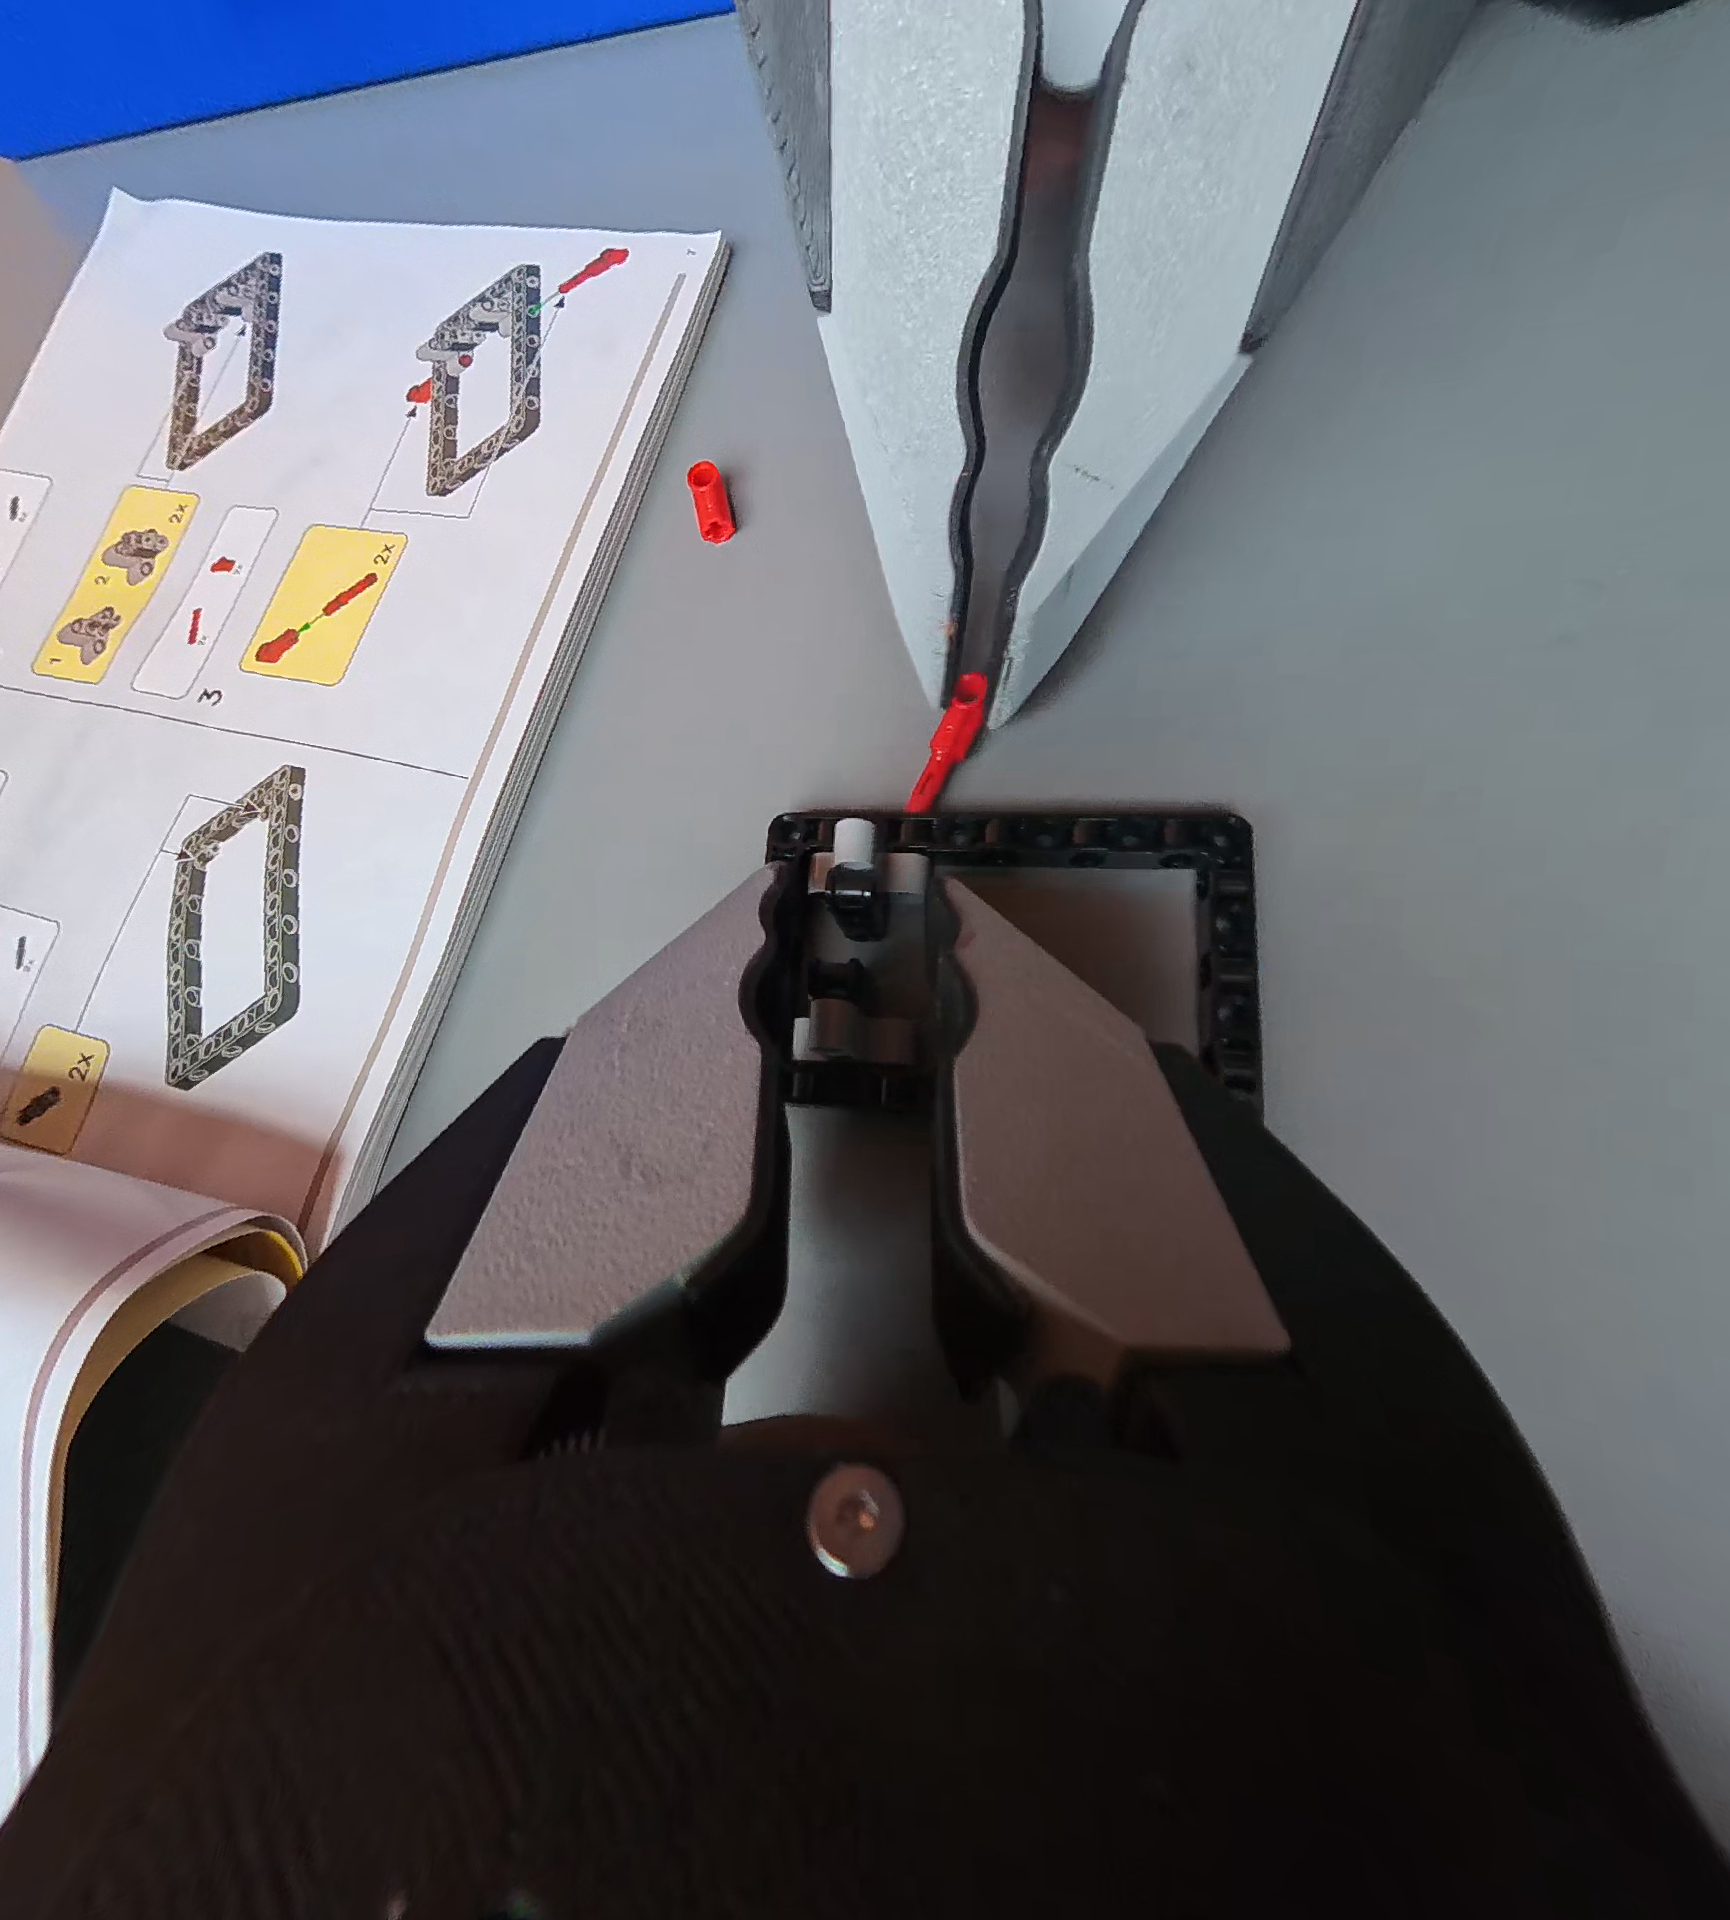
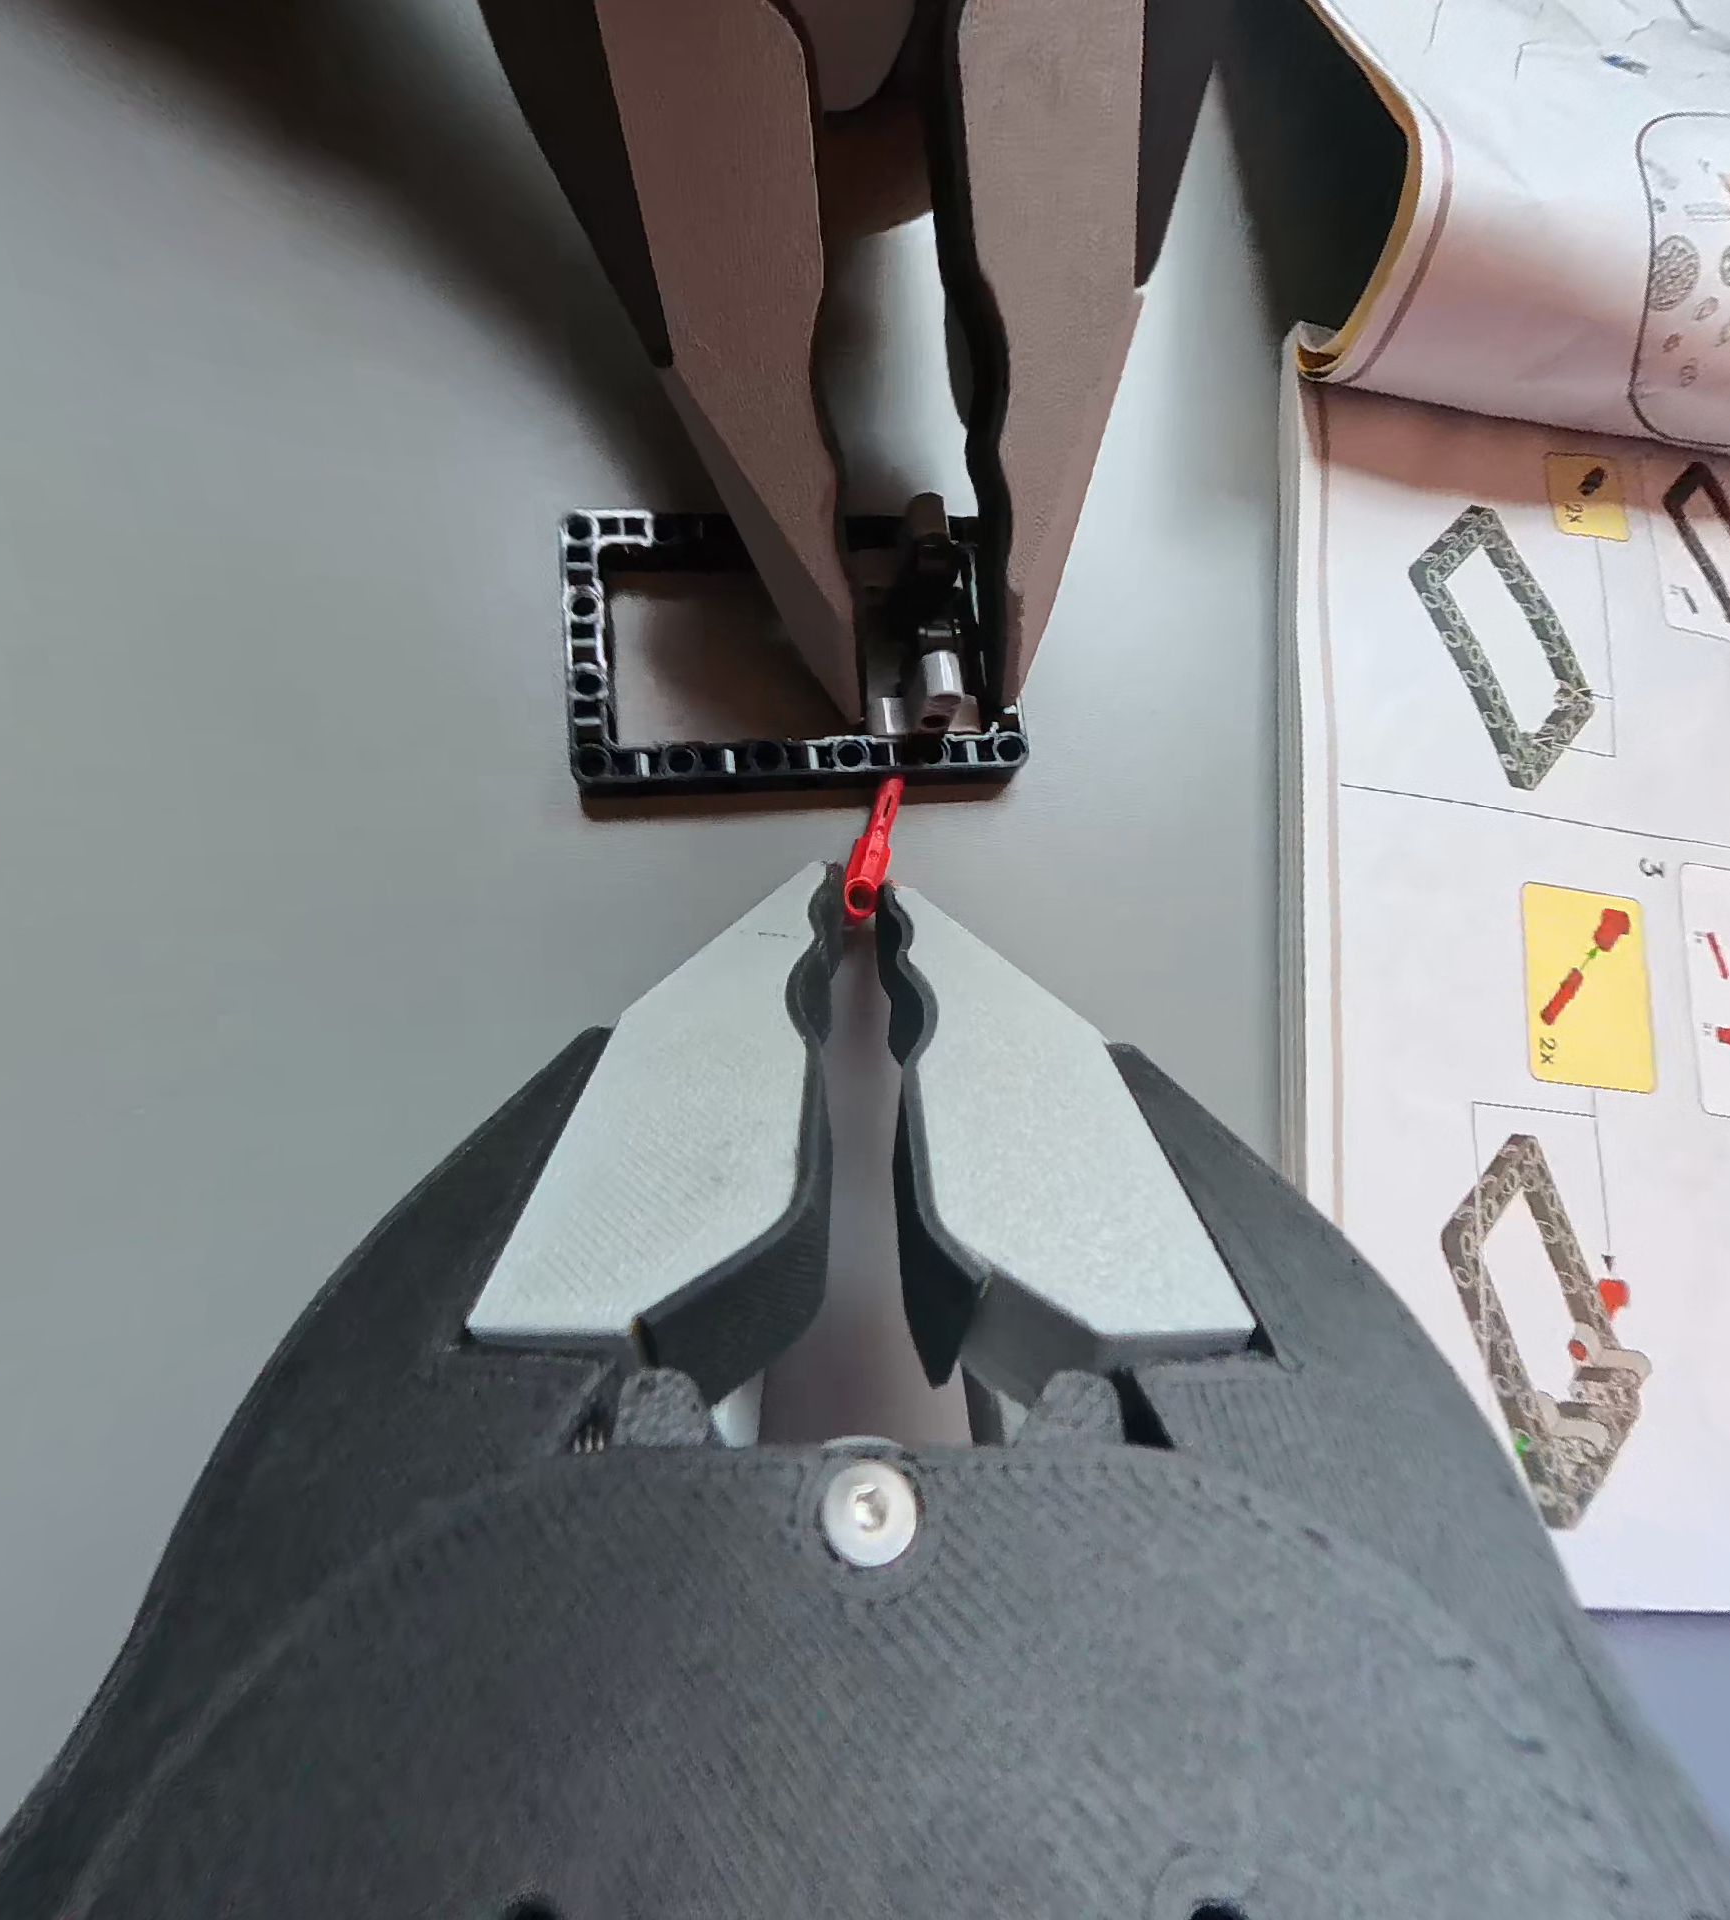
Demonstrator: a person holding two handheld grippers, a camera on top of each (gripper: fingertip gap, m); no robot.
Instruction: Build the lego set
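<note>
A black rectangular frame point(image 1: 1225, 935) lies on the grey table; it also shows in the right wrist view point(image 2: 591, 644). My left gripper point(image 1: 861, 883) is shut on the frame's short end, where grey connectors point(image 1: 853, 840) and black pins sit; it enters the right wrist view from the top point(image 2: 932, 707). My right gripper point(image 2: 858, 883) is shut on a thin red axle piece point(image 2: 876, 831), whose far tip meets the outer face of the frame's long side. In the left wrist view the right gripper point(image 1: 975, 691) comes in from above with the red piece point(image 1: 944, 743).
An open instruction booklet point(image 1: 321, 623) lies left of the frame; in the right wrist view it lies at the right point(image 2: 1567, 935). A loose small red connector point(image 1: 710, 502) lies on the table beside the booklet's edge. A blue surface point(image 1: 217, 62) is at the far left. The grippers are tip to tip, or close to it.
</note>
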